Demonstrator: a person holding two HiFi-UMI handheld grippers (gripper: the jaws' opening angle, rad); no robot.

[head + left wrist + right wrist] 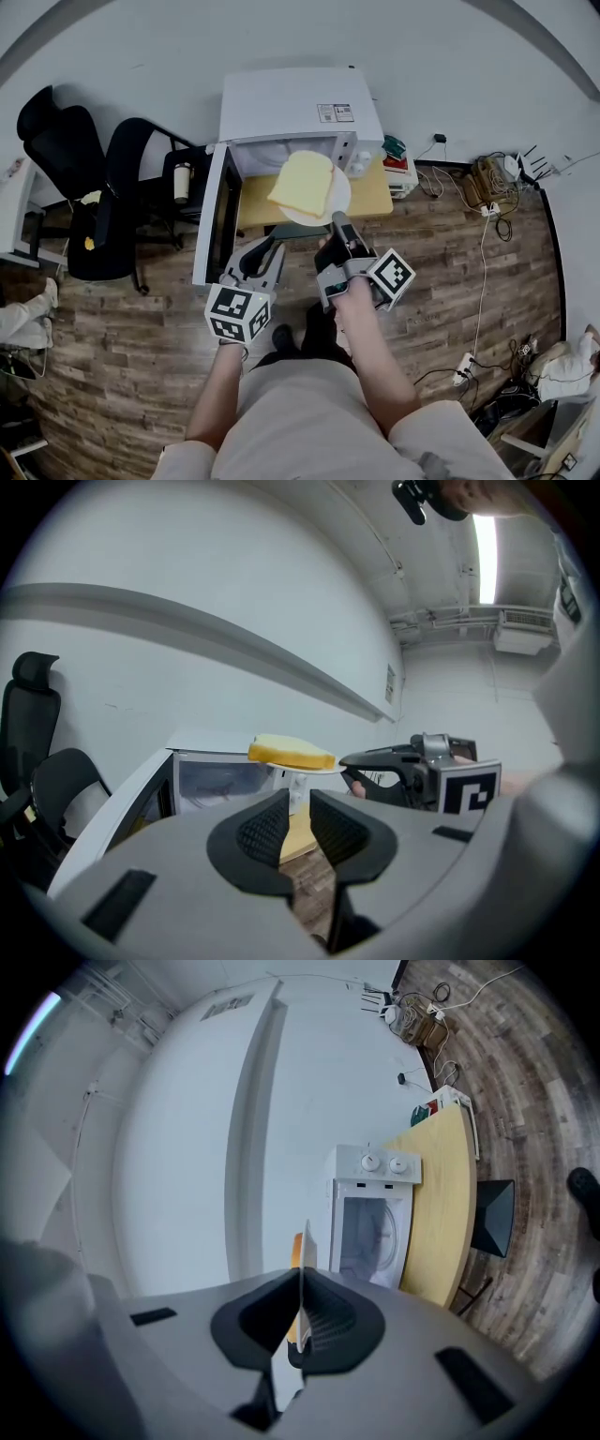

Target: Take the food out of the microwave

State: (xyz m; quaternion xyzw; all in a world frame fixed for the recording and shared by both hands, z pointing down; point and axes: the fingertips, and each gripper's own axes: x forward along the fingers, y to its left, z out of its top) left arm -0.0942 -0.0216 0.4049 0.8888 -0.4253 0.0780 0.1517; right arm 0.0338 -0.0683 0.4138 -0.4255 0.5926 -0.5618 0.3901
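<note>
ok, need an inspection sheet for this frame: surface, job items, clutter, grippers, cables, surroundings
Surface: yellow-topped table bearing the white microwave.
Job's things: microwave door is swung open and the cavity is empty. The white plate with a slice of bread is held in the air outside it.
Clutter: small boxes at the table's right end.
Grippers: right gripper jaws are shut on the plate's rim. Left gripper jaws are slightly apart with nothing between them.
Cables: power strip and a white lead on the floor at right.
Surroundings: black office chairs, wood-plank floor, white wall.
</note>
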